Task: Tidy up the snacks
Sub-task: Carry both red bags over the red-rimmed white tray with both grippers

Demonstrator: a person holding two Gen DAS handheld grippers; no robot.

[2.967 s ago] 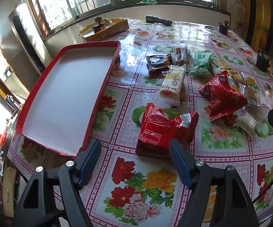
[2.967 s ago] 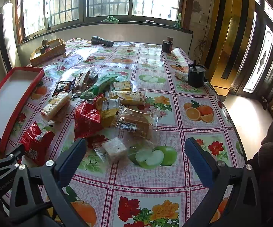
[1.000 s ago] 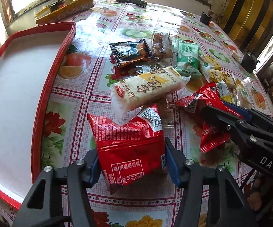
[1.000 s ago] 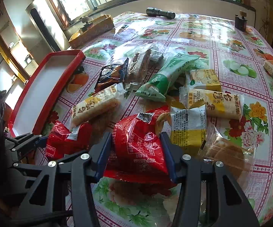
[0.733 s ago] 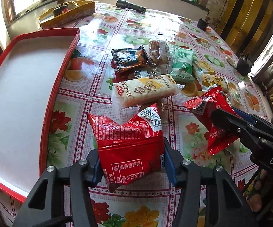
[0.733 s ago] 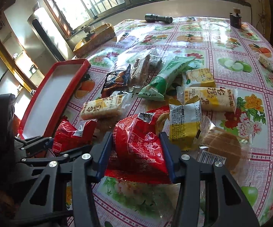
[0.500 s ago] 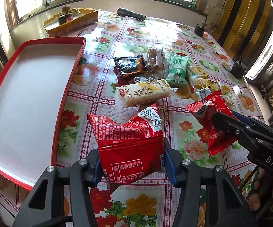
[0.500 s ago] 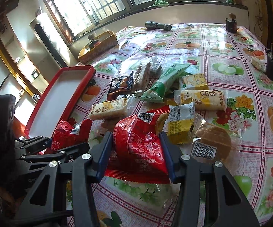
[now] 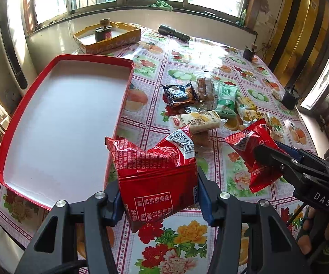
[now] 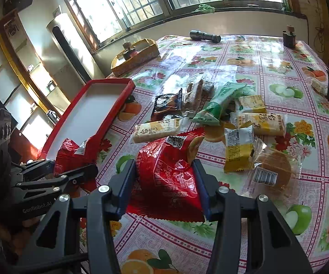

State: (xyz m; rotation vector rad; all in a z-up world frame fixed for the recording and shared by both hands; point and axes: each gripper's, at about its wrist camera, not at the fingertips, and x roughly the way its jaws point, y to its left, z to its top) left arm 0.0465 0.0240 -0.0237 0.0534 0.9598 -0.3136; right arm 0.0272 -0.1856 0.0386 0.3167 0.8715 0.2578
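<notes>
Both red packets lifted off tablecloth; left gripper point(image 9: 158, 196) jaws pinching red snack packet point(image 9: 155, 171), "DAS"-marked right gripper point(image 10: 165, 186) jaws pinching second red packet point(image 10: 169, 171)

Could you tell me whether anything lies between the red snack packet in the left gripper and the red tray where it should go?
Nothing visible does. The left gripper holds the red packet right beside the red tray, whose white floor is bare. The other snacks lie on the far side, away from the tray.

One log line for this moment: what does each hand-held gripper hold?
left hand-held gripper: shut on red packet | right hand-held gripper: shut on second red packet | red tray: no snacks
</notes>
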